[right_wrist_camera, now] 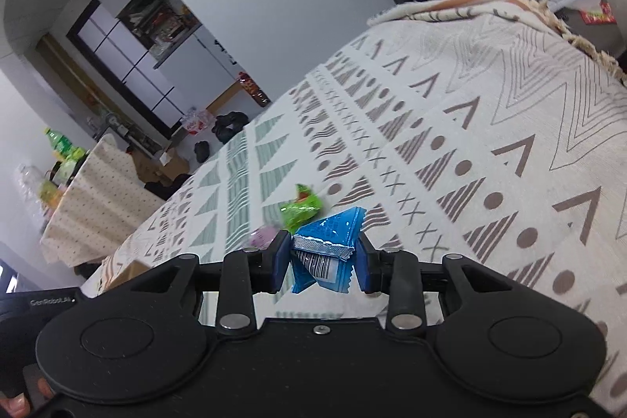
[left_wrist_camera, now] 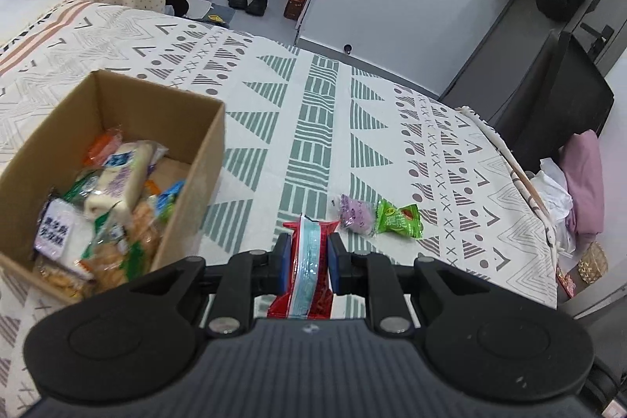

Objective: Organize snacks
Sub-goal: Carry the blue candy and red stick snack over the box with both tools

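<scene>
- L tongs (left_wrist_camera: 307, 255) clenched on red pack (left_wrist_camera: 305, 277); its long axis runs fwd along the fingers, top end pointing away over the bed (left_wrist_camera: 274, 73)
- R tongs (right_wrist_camera: 322, 257) clenched on blue pack (right_wrist_camera: 333, 234), crumpled, barcode end toward cam
- box (left_wrist_camera: 196, 159) w/ snacks at left on bed
- purple pack (left_wrist_camera: 354, 214) & green pack (left_wrist_camera: 397, 220) side by side on bed, just ahead of L tongs

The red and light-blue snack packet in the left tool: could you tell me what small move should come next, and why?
Probably carry the left tool, shut on the red and light-blue snack packet, leftward over the open brown cardboard box and release: other snacks already lie inside.
</scene>
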`<state>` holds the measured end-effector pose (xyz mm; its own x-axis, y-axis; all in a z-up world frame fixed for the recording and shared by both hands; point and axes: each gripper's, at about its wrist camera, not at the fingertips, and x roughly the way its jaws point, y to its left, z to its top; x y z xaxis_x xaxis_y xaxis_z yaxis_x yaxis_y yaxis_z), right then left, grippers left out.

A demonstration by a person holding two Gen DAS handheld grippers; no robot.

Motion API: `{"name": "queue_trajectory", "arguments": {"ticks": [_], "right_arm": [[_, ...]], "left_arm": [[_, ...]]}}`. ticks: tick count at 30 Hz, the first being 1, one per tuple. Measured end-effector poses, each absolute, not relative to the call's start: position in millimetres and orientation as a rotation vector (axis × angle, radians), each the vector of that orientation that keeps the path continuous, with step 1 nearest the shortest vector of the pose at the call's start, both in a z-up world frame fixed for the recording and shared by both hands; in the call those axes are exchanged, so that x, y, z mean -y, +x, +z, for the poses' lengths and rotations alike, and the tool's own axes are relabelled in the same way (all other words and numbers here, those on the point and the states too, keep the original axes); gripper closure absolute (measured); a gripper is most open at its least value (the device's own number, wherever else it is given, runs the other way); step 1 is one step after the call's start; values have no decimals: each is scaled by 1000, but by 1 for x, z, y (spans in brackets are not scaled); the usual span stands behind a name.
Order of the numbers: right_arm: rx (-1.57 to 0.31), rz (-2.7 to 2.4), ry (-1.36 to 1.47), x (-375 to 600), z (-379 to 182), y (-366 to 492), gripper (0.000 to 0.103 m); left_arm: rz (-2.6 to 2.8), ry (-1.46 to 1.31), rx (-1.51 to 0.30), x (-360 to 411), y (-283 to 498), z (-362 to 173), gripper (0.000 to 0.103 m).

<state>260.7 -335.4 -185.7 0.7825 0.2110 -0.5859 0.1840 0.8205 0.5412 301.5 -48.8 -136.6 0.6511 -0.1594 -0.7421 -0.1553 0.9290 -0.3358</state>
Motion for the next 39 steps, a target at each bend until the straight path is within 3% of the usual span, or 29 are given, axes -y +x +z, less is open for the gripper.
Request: {"name": "queue_trajectory", "arguments": {"ticks": [23, 39], "right_arm": [[-620, 122, 486, 251, -115, 244, 69], [-615, 235, 408, 177, -98, 263, 69]], "left_arm": [[23, -517, -780, -29, 275, -94, 84], [98, -664, -772, -107, 278, -95, 84]]}}
